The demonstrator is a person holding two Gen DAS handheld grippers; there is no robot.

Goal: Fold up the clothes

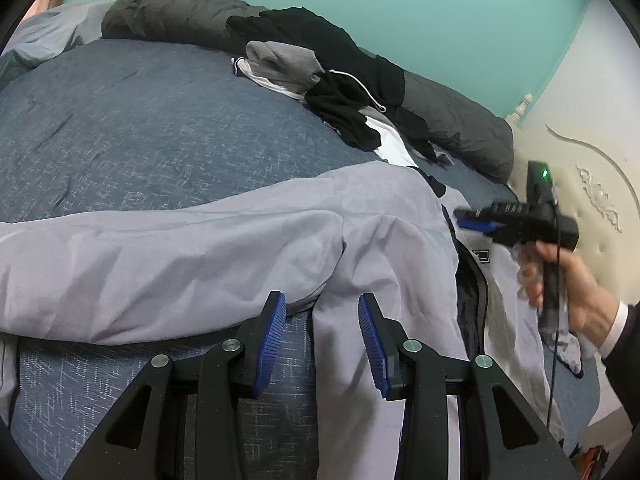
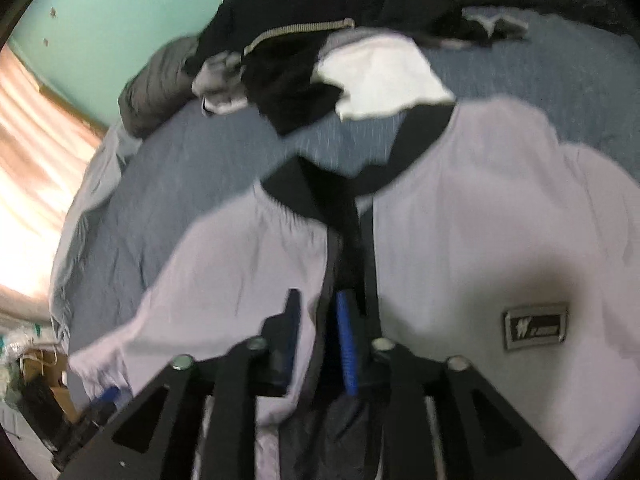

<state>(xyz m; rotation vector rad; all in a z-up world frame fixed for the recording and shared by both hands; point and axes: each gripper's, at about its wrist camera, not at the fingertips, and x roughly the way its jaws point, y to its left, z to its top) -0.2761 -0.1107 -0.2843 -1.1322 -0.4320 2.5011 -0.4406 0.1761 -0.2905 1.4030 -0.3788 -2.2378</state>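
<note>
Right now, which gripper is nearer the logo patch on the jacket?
Right. The right gripper is at the jacket's zipper opening beside the logo patch; the left gripper is over by the sleeve.

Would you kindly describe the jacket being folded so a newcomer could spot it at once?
On the blue bedspread, nearest the camera, lies the pale grey jacket. Unlike the dark pile of clothes behind it, it has a black collar and a small chest logo patch.

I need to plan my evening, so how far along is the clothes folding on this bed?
Barely begun. Nothing looks folded. In hand: the grey jacket lies spread on the bed, front open; the right gripper is closing around its front edge, though blur hides whether it grips, and the left gripper is open by the sleeve. Left: folding it, then the heap of clothes behind.
</note>
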